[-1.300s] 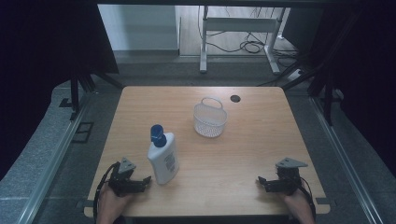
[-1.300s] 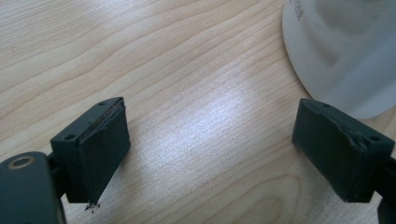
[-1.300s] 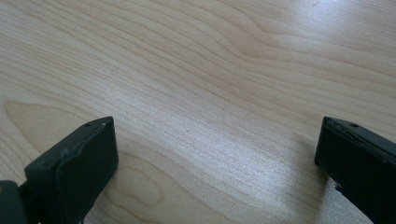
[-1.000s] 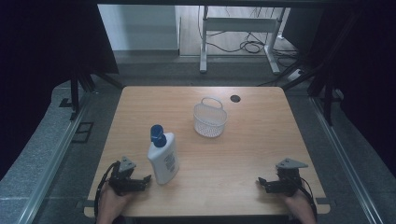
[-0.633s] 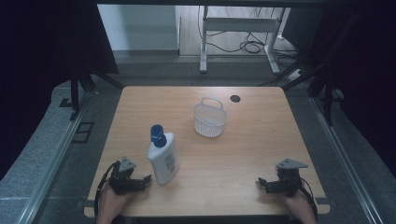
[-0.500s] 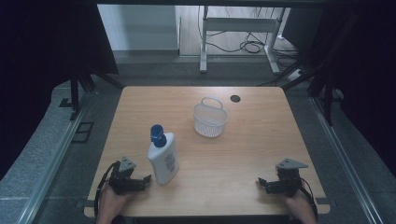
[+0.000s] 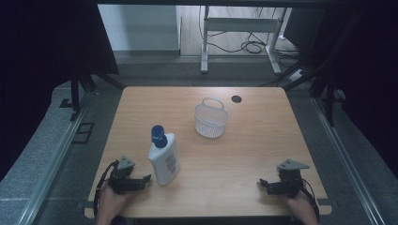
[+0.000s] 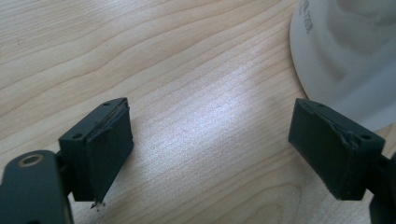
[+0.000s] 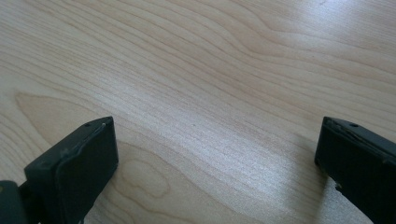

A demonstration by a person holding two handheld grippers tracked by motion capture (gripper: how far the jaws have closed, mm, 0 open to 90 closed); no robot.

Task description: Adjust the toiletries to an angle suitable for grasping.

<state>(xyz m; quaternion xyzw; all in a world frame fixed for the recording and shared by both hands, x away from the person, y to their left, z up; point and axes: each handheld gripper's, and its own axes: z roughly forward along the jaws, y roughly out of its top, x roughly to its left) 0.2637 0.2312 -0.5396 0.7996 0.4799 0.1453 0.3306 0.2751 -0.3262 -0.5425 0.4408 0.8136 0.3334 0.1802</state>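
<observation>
A white bottle [image 7: 164, 158] with a blue cap lies on the wooden table [image 7: 253, 140], left of centre. Its white base [image 8: 345, 51] fills the upper right corner of the left gripper view. My left gripper [image 7: 146, 179] rests near the front left edge, open, its tips just left of the bottle's base. In the left gripper view its jaws stand wide apart over bare wood [image 8: 210, 135]. A white mesh basket [image 7: 210, 118] with a handle stands toward the back centre. My right gripper [image 7: 263, 183] rests open near the front right edge, over bare wood [image 9: 215, 149].
A small dark round hole [image 7: 236, 99] sits near the table's far edge. Dark curtains flank the table, and a metal frame with cables [image 7: 244, 33] stands on the floor behind it. Hands hold both grippers at the front edge.
</observation>
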